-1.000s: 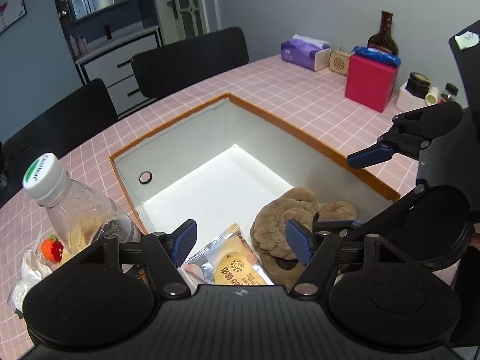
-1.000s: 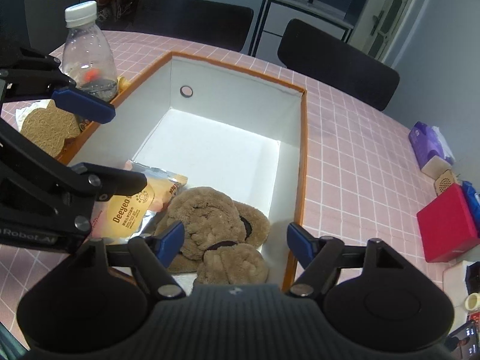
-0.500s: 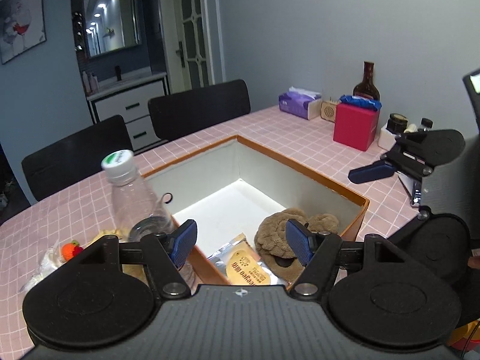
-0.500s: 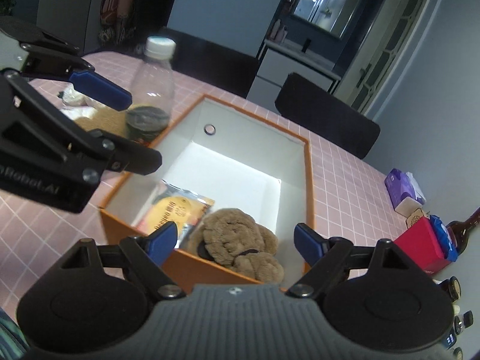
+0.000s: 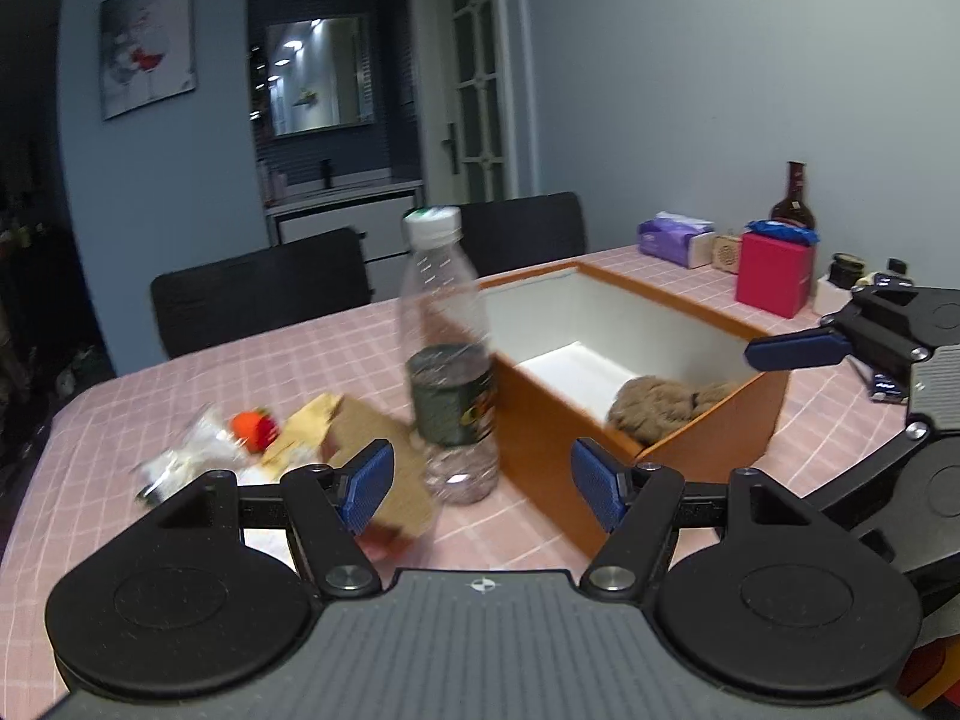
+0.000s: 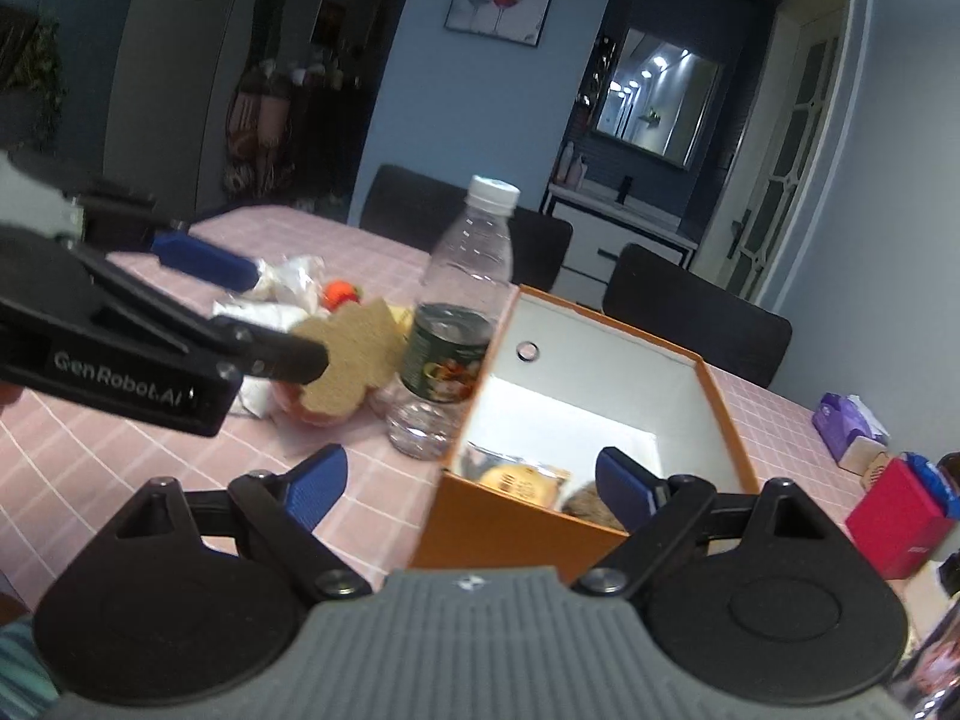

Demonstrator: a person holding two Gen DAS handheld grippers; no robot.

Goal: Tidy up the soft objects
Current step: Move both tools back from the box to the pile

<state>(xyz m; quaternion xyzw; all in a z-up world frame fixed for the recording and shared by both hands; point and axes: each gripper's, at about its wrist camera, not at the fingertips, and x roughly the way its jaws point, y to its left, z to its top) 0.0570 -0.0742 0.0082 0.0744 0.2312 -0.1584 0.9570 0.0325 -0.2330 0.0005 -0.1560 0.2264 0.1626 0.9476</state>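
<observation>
An orange box (image 5: 708,444) with a white inside stands on the pink checked table. In it lie a brown plush toy (image 5: 660,405) and a foil snack bag (image 6: 519,480); the plush also shows in the right wrist view (image 6: 591,504). My left gripper (image 5: 483,483) is open and empty, low over the table in front of a clear plastic bottle (image 5: 450,360). My right gripper (image 6: 471,483) is open and empty, near the box's near end. Left of the bottle lie a tan sponge (image 6: 354,354), a small orange toy (image 5: 255,429) and white wrappers (image 6: 282,294).
A red box (image 5: 774,273), a purple tissue pack (image 5: 675,237), a dark bottle (image 5: 792,198) and small jars stand at the table's far right. Black chairs (image 5: 264,294) line the far side. The bottle (image 6: 462,324) stands right against the box's left wall.
Both grippers have pulled back and dropped from above the box to near table height. The views now look across the table instead of down into the box. Both stay open and empty.
</observation>
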